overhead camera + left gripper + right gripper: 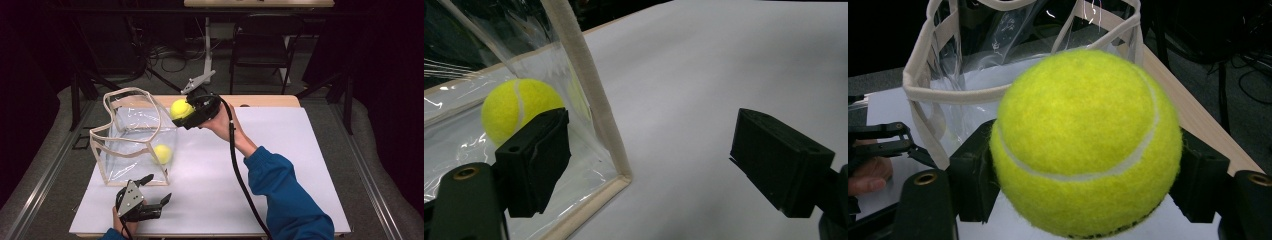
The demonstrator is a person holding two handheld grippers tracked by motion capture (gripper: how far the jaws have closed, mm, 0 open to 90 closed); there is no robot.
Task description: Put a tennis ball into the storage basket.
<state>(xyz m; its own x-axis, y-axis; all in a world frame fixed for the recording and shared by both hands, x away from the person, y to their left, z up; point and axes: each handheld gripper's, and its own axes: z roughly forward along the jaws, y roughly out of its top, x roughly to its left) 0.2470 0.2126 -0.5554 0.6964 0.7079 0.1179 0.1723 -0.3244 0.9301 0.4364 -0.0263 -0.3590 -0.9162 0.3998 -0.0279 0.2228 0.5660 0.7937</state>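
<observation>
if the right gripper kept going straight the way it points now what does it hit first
Probably the clear bag's cloth-trimmed rim: the right gripper, shut on a tennis ball, points at its open top. Depth is unclear.

Both tennis balls are that bright yellow-green with a white curved seam: the tennis ball in the jaws [1083, 145] and the second tennis ball [162, 153] inside the clear bag [131, 131], which has beige fabric edging. Grippers are black, the left gripper [156, 191] carrying a grey plate. White sheet [280, 150] over the tan wooden table [265, 101]. Sleeve [287, 192] is blue.
</observation>
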